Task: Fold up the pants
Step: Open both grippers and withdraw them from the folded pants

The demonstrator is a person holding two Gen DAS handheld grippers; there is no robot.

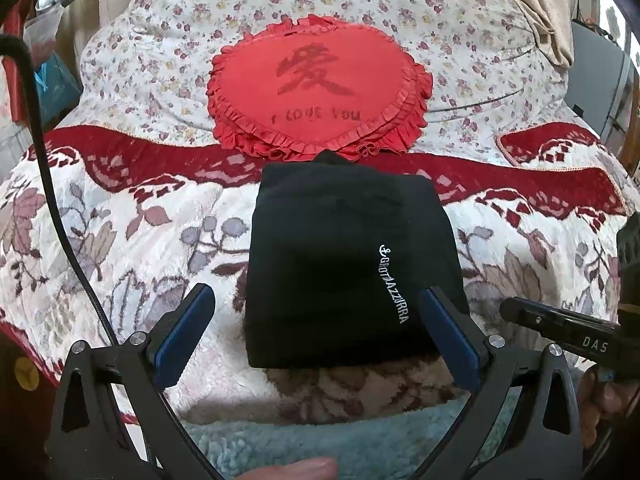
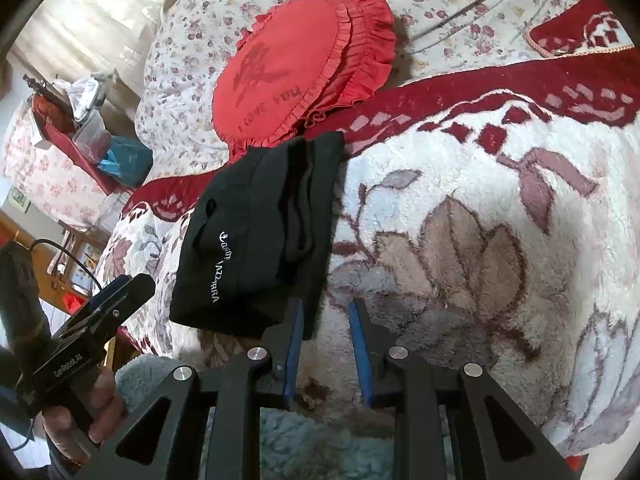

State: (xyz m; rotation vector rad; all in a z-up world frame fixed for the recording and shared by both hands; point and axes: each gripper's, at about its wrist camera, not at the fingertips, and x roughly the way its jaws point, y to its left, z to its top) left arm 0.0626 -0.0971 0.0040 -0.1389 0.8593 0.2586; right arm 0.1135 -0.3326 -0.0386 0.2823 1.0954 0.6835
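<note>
The left gripper [image 1: 314, 330] hovers low over the near edge of the bed, its blue-padded fingers [image 1: 184, 332] spread wide apart and holding nothing. The black pants [image 1: 348, 264] lie folded into a compact, thick rectangle on the plush floral blanket [image 1: 132, 240], and their near end sits between the two left fingers; from this view it cannot be told whether the pads touch the cloth. White lettering [image 1: 393, 285] runs along the pants' right side. Beyond the far edge of the pants, a red heart-shaped ruffled pillow [image 1: 320, 84] rests on a flower-print quilt [image 1: 160, 52], just beside the bundle's far corner.

Further right, the right gripper [image 2: 326, 342] is beside the pants' near right corner, fingers [image 2: 360, 352] parted by a narrow gap with only blanket between them. Its left finger overlaps the pants' corner in view; contact cannot be told. From this side the pants [image 2: 260, 236] show stacked layers along their right edge, with a slight bulge on top.
</note>
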